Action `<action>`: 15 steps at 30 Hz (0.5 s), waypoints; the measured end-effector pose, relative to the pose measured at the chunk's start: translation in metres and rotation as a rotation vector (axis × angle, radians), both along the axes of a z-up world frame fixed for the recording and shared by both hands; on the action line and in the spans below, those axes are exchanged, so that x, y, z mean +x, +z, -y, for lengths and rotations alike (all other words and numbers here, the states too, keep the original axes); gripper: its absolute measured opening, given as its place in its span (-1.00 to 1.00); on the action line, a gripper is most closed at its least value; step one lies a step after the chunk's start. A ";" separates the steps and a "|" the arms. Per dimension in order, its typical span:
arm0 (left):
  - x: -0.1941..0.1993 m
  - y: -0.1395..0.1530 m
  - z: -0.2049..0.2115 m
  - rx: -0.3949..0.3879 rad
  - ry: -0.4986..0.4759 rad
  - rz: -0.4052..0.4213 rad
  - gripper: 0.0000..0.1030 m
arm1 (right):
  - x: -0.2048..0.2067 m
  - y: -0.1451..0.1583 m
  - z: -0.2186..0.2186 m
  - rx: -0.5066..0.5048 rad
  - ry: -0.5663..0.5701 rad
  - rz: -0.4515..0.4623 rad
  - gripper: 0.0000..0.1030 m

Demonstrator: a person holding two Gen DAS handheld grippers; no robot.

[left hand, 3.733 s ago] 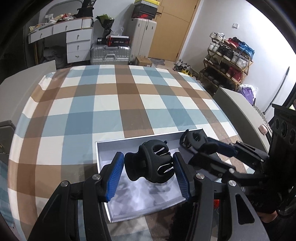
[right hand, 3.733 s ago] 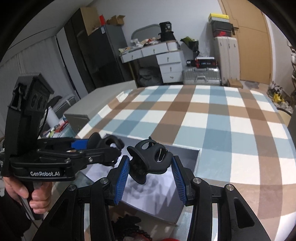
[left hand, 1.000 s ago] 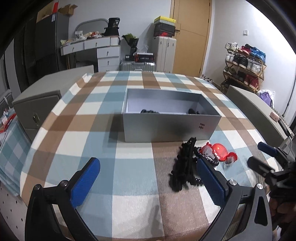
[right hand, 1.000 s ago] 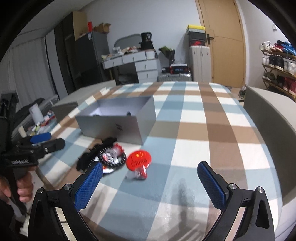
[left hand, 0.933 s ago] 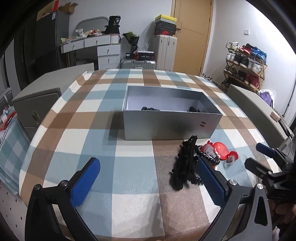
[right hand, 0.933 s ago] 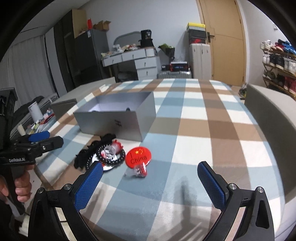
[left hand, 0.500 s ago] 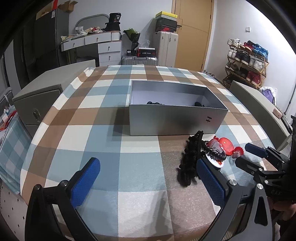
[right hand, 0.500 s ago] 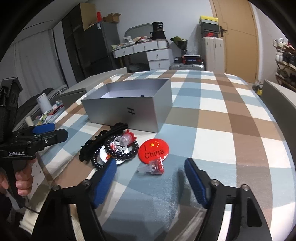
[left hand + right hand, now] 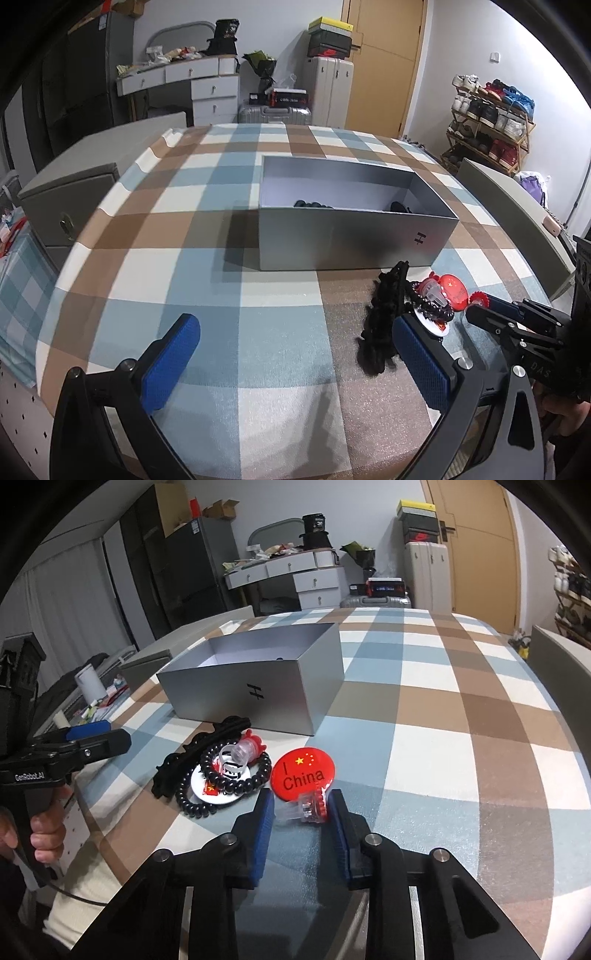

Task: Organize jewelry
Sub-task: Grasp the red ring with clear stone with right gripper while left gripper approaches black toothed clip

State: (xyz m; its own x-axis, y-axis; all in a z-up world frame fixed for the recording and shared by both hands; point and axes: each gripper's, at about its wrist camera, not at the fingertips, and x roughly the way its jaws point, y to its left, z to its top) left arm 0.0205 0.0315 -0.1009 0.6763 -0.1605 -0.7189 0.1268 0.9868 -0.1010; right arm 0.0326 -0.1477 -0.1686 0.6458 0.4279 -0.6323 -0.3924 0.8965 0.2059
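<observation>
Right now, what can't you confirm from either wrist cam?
- Box contents: both views, near wall hides all but dark tops.
- Right gripper closing around the red-and-clear ring; pad contact unclear, right view.
- White badge print: bead bracelet covers it.
- Black hair piece: type unclear, left finger overlaps.

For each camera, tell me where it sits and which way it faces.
Left wrist: sits on the left gripper, looking forward and down over the checked tablecloth at the grey box; its open blue pads frame the view, with the right gripper at the right edge.
Right wrist: sits on the right gripper, whose jaws are closing around a small clear-and-red ring beside the red badge; a hand holding the left gripper shows left.
Both share: box, badge, bead bracelet.
</observation>
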 end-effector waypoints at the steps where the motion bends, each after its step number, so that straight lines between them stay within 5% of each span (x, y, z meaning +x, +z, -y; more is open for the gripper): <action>1: 0.002 -0.001 0.000 -0.011 -0.010 -0.015 0.97 | 0.000 0.000 0.000 -0.003 0.000 0.003 -0.45; 15: 0.012 -0.012 0.022 -0.052 -0.158 -0.116 0.97 | -0.011 0.008 0.019 0.058 -0.042 0.040 -0.46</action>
State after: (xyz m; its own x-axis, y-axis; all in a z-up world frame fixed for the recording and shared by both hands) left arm 0.0330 0.0092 -0.1132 0.5531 -0.2969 -0.7784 0.2640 0.9486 -0.1743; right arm 0.0218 -0.1665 -0.1606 0.6879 0.4355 -0.5807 -0.3640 0.8991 0.2431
